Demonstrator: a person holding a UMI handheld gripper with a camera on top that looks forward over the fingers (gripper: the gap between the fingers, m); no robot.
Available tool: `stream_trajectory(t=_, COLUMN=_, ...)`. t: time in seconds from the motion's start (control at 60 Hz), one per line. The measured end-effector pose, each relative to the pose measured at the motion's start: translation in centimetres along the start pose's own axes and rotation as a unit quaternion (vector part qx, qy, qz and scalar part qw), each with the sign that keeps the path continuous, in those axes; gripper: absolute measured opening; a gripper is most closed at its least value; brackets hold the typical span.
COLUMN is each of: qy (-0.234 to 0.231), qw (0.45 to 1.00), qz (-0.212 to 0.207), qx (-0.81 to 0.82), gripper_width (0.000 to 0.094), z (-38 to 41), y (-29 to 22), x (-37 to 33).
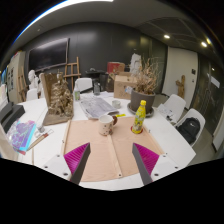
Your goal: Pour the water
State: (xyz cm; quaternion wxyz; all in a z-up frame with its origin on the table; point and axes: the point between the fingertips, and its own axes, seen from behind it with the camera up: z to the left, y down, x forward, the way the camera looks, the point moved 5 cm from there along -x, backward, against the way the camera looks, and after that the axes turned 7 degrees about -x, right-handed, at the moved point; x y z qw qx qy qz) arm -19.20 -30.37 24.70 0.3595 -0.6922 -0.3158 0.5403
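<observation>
A yellow-green bottle stands upright on the far right part of a tan mat on the white table. A small pale cup sits on the mat to the bottle's left. My gripper is open, well short of both, its two fingers with magenta pads spread wide over the near end of the mat. Nothing is between them.
A grey keyboard-like tray lies behind the cup. A brown figure stands at the left, colourful books at the near left. Dried branches in a box stand at the back right, chairs along the right side.
</observation>
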Motion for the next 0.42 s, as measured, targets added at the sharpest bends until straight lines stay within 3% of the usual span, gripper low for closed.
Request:
stream_trajectory(t=0.2, qy=-0.017, qw=1.000, qz=0.000, qx=-0.015, gripper_width=0.0861, z=1.6, y=1.4, x=-3.5)
stream_trajectory(t=0.417, qy=-0.014, qw=1.000, qz=0.011, qx=-0.019, gripper_width=0.0861, z=-1.7, y=2.7, x=-3.9)
